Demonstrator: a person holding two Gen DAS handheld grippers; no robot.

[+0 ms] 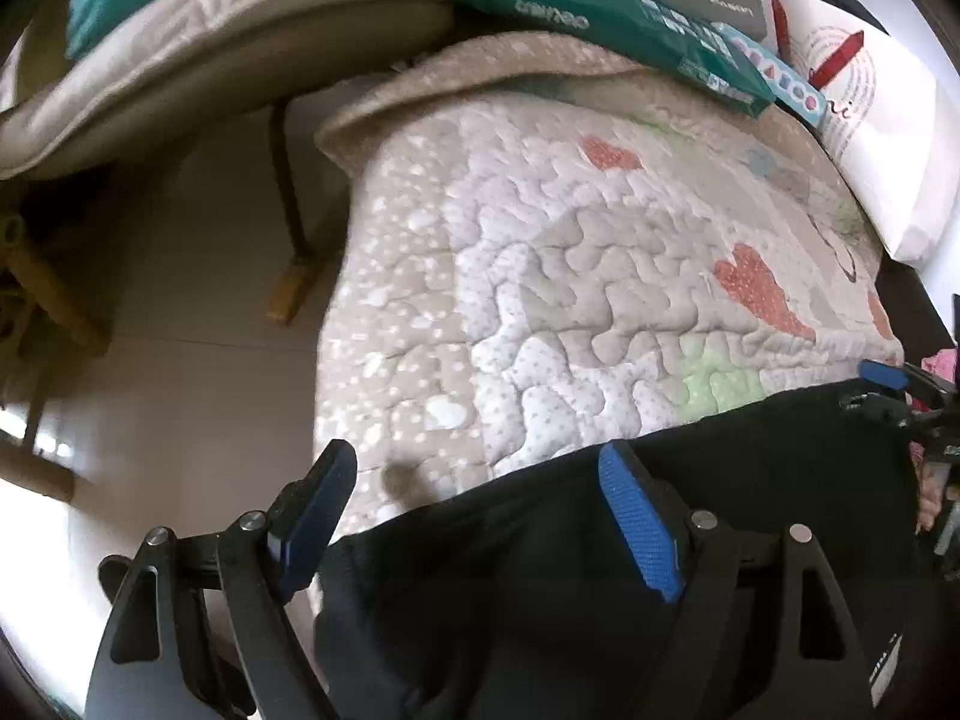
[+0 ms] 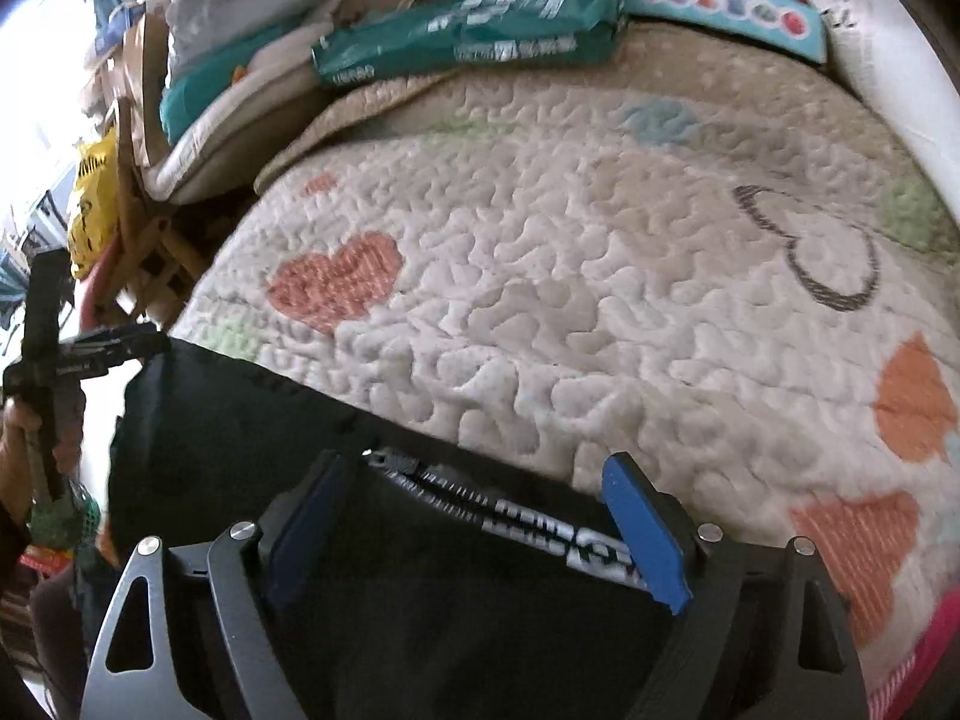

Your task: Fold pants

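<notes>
Left wrist view
Nearest item: black pants (image 1: 600, 570) fill the lower frame beneath my left gripper (image 1: 480, 516).
Left gripper state: jaws stand wide apart; the inner pad sits over black cloth, the outer pad over the quilt (image 1: 540, 276) border near the bed's side. Nothing is clamped.
Pants location: flat on the quilt at the near end of the bed, the far edge running straight across the frame.
Edge note: the bed's side drops to bare floor (image 1: 198, 312) just beside the outer pad.

Right wrist view
Nearest item: black pants (image 2: 240, 432) with a zipper (image 2: 432, 480) and white lettering lie between my right gripper (image 2: 486, 522) pads.
Right gripper state: jaws apart, straddling the cloth without pressing on it.
Left gripper (image 2: 90, 354): visible at the pants' far corner, well apart from mine.

Procedure
Step in hand: I judge this as the approach to a first grasp; no fold shows in the part in view.
Next move: lower both grippers onto the cloth edge, pinch one layer at each end, lift evenly.

Clearance
Open room: the quilt ahead is bare up to the teal package (image 2: 468, 30) at its far end.
Caution: keep the left corner from sliding off the bed side.
</notes>
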